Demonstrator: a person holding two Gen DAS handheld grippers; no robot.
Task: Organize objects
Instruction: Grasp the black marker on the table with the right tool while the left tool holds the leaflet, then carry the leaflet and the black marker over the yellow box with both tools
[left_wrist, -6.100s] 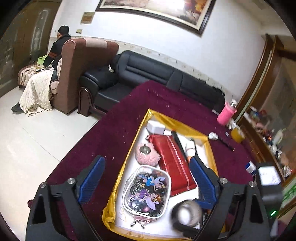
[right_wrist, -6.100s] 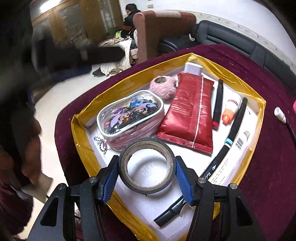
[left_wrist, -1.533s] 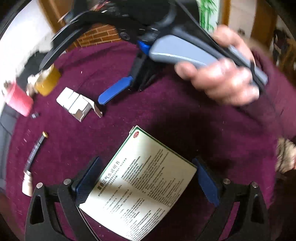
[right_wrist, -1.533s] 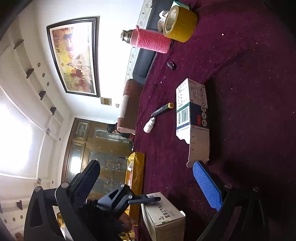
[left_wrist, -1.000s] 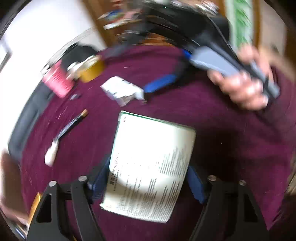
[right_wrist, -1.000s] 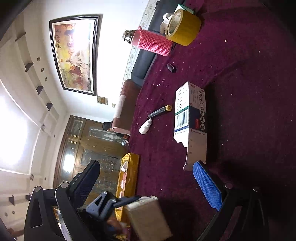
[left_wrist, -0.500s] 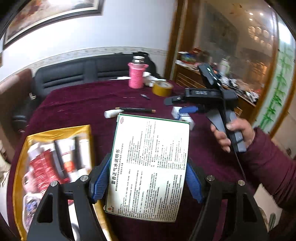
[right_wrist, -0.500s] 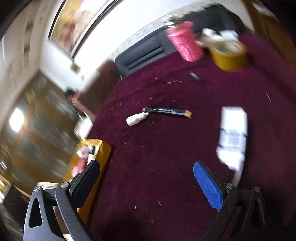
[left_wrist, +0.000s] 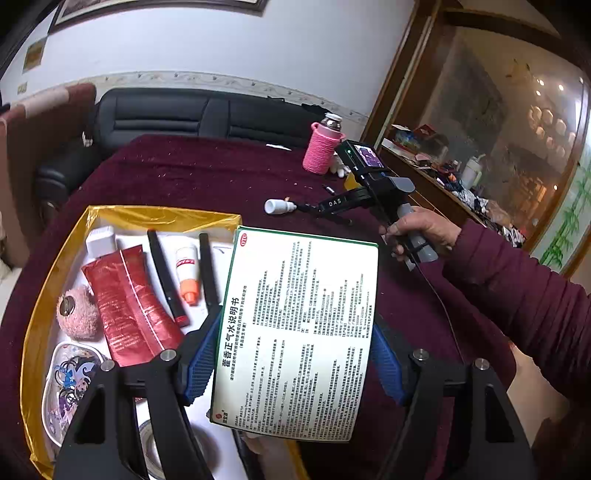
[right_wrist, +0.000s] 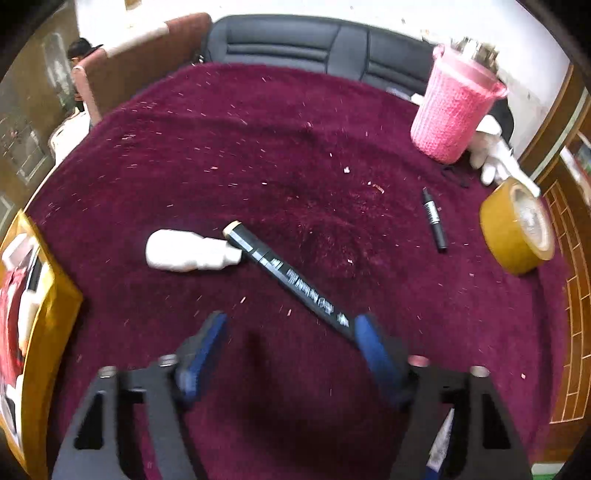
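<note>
A white printed medicine box (left_wrist: 295, 332) is clamped between the blue pads of the left gripper (left_wrist: 293, 354), held above the counter (left_wrist: 207, 173); the gold-lined tray (left_wrist: 35, 317) lies just left of it. The right gripper (right_wrist: 288, 350) is spread wide, empty; a black marker (right_wrist: 291, 282) touches its right pad, with a white bottle (right_wrist: 184, 251) beyond and yellow tape (right_wrist: 517, 232) far right.

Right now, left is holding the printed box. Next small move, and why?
Probably ease the left gripper leftward over the gold-rimmed tray and lower the printed box into it. The box is clamped between the blue fingers with its bottom edge overlapping the tray's near right side, and the other sorted items already lie there.
</note>
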